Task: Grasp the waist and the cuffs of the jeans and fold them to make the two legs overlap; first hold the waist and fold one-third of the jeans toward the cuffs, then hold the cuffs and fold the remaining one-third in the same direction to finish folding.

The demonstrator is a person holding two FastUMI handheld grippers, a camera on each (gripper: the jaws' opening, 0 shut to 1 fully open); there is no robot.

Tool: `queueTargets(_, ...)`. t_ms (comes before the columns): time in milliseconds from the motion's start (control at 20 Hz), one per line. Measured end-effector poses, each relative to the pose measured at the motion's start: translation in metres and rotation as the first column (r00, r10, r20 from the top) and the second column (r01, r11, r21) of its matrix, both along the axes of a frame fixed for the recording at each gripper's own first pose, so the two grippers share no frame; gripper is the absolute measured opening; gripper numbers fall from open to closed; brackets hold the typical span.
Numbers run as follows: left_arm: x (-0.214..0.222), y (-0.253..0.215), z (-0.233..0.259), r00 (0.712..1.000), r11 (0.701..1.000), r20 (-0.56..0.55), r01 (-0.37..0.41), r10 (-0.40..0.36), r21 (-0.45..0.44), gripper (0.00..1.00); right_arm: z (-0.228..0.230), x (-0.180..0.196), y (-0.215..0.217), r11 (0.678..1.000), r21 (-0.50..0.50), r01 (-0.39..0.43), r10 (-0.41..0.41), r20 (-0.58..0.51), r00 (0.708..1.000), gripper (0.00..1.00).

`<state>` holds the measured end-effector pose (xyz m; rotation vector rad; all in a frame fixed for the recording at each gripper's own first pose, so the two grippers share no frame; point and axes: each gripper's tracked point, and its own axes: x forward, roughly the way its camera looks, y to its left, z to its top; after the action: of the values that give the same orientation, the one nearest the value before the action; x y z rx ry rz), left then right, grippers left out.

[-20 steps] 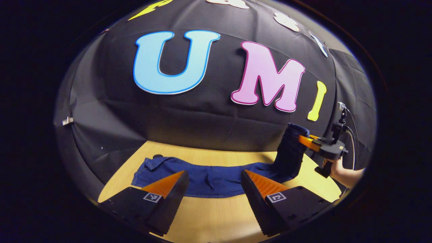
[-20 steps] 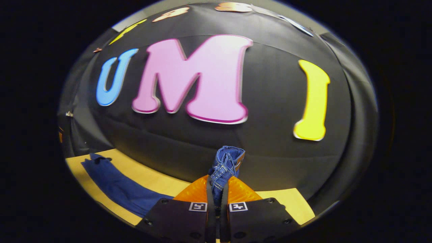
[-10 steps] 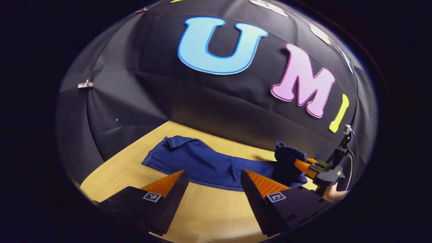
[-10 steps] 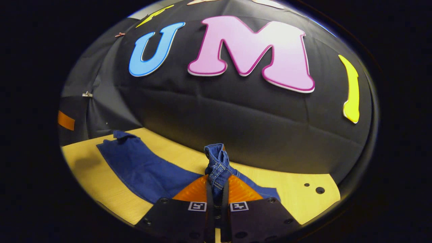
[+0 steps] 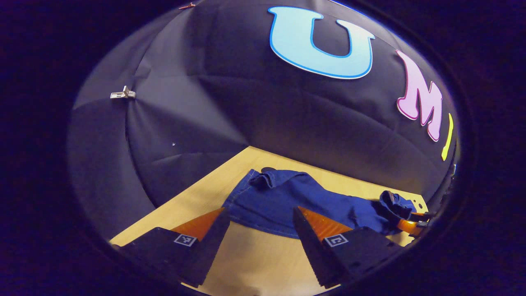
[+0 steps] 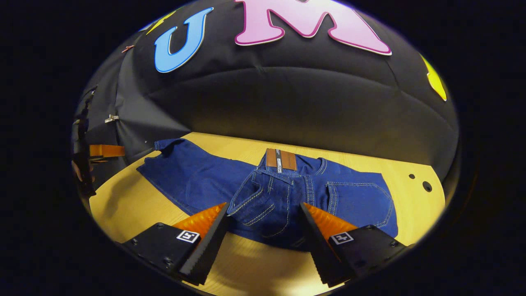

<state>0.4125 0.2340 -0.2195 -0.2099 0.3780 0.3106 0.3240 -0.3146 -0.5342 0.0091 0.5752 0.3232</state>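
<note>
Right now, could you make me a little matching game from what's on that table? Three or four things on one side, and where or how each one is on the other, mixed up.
Things:
1. jeans
2. brown patch
3. right tongs
4. table

States:
A. open, holding nothing
B. light wood, under the cloth
C. sewn at the waistband
D. lying flat, waist end towards the right tongs

Pairs: 1-D, 2-C, 3-A, 4-B
</note>
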Motion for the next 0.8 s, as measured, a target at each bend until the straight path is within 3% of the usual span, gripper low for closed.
queueTargets(50, 0.011, 0.012, -0.005, 1.000, 1.000, -0.015, -0.014, 0.014, -0.013, 0.96, 0.009, -0.006, 0.000, 1.000, -0.002, -0.010, 0.010, 0.007, 1.000, 0.95)
queueTargets(250, 0.054, 0.049, -0.030, 0.997, 0.997, -0.058, -0.054, 0.051, -0.062, 1.00, 0.039, -0.019, -0.011, 1.000, -0.009, -0.008, 0.008, 0.038, 0.999, 0.99)
queueTargets(500, 0.065, 0.069, -0.076, 0.971, 0.998, -0.233, -0.061, 0.061, 0.010, 0.96, 0.058, -0.025, -0.034, 0.999, -0.010, 0.040, -0.039, 0.065, 0.997, 0.99)
queueTargets(650, 0.068, 0.066, -0.078, 0.967, 0.999, -0.248, -0.048, 0.052, 0.022, 0.96, 0.053, -0.028, -0.049, 0.998, -0.044, 0.052, -0.050, 0.053, 0.997, 0.99)
queueTargets(750, 0.070, 0.059, -0.074, 0.966, 1.000, -0.256, -0.023, 0.022, -0.003, 0.92, 0.047, -0.033, -0.055, 0.997, -0.043, 0.060, -0.059, 0.037, 0.998, 0.99)
queueTargets(800, 0.073, 0.054, -0.079, 0.966, 1.000, -0.256, -0.018, 0.013, -0.017, 0.78, 0.043, -0.037, -0.058, 0.997, -0.043, 0.065, -0.064, 0.023, 0.998, 0.99)
